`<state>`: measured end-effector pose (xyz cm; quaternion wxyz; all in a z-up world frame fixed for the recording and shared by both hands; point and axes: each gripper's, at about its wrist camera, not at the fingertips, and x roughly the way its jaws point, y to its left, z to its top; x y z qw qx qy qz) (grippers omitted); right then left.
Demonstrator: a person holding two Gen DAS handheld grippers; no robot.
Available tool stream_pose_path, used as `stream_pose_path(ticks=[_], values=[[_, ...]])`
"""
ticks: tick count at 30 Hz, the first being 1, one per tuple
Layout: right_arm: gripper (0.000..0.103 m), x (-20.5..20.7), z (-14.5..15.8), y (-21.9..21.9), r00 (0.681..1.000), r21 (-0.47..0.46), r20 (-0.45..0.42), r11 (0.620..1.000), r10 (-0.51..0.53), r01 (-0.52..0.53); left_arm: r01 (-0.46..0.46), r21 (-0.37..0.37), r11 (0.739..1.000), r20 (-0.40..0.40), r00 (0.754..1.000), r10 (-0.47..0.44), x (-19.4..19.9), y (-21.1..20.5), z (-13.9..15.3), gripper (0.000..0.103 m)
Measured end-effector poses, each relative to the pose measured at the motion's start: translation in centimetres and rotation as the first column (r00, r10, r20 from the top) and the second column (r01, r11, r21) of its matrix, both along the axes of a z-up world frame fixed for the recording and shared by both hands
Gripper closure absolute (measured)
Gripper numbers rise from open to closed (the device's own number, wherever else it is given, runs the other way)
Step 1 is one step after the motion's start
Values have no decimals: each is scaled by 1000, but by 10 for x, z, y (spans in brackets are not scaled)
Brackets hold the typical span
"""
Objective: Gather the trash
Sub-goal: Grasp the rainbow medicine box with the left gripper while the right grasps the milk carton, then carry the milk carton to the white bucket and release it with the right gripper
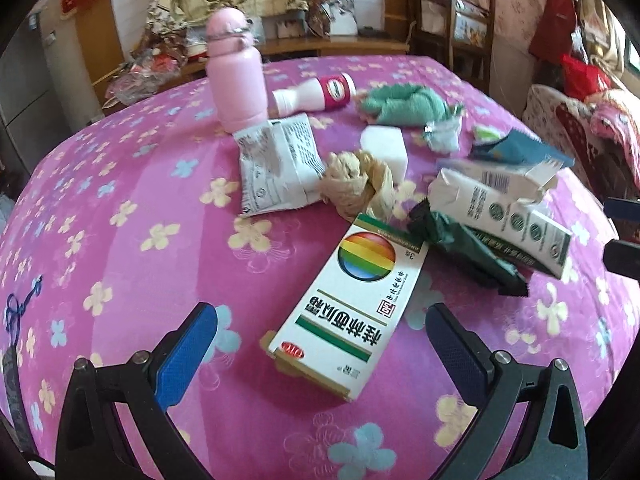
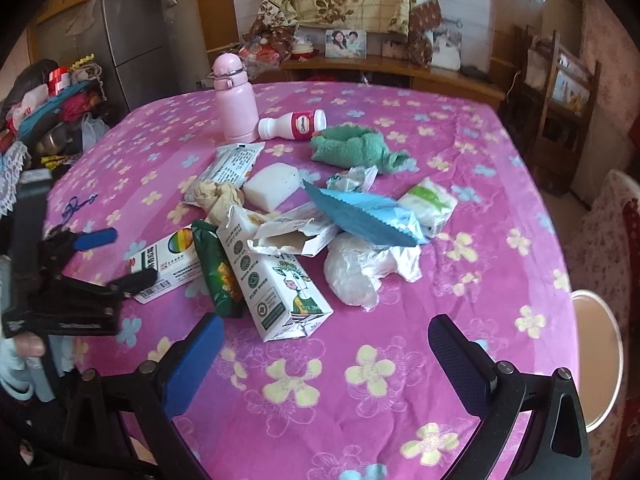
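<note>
Left claw (image 1: pixel 320 328), jaws wide and empty, straddling the near end of a white cardboard medicine box with a rainbow ball (image 1: pixel 346 300); right claw (image 2: pixel 324 344), equally wide, facing a torn white milk carton (image 2: pixel 276 276). Wrappers, crumpled tissue (image 2: pixel 218 196) litter the pink floral worktop (image 2: pixel 360 400); collection apparently unstarted, no bin visible.
</note>
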<state>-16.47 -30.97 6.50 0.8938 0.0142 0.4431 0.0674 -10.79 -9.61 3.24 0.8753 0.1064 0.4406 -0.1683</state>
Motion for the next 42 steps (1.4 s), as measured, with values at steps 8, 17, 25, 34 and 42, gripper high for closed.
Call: stream_pose_path(ticks=[8,17,25,34,42], values=[[4,23,-16,1,998,111,-62,993,34,-27,60,20,998,-63,996,-59,18,-12,-10,39],[54,52,-42,10,981,280,-167,959,101,-51,15,50,999,-50,999,-12,10,17,-2,44],[32,49,-32,46,985,136,-89,982,146,-133,-26,10,1000,-41,999,27,1,41,10,44],[42,70,-53,51,980,92,-145,988,140,-127,0,-9,1000,-24,1000,-1,-13,24,22,44],[42,7,-27,35,976,115,-119,979,183,-169,65,-18,998,26,998,-64,-34,-13,50,44]])
